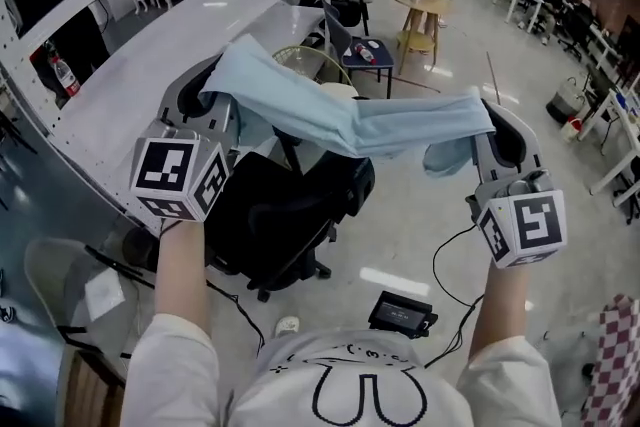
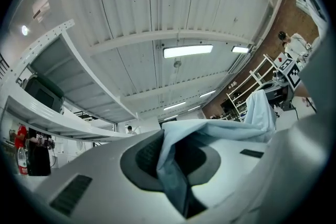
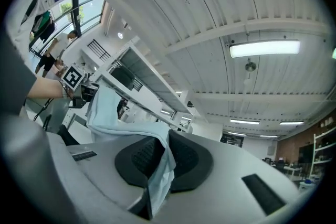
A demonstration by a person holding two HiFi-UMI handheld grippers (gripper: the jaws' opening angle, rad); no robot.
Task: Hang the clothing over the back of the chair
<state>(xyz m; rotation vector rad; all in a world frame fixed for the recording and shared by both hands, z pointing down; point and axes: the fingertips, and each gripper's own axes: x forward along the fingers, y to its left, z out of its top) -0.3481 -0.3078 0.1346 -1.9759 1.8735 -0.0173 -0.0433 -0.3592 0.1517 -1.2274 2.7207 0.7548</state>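
Left gripper [image 1: 207, 102]: jaws closed on one end of the light blue clothing [image 1: 380, 127] | Right gripper [image 1: 495, 133]: jaws closed on the other end | Clothing: stretched between both grippers, in the air above the black chair [image 1: 285, 215]

Readable text: none in any view.
Marker cubes [image 1: 178, 177]: black-and-white square patterns, no letters.
Shirt [image 1: 370, 385]: line drawing, no words.
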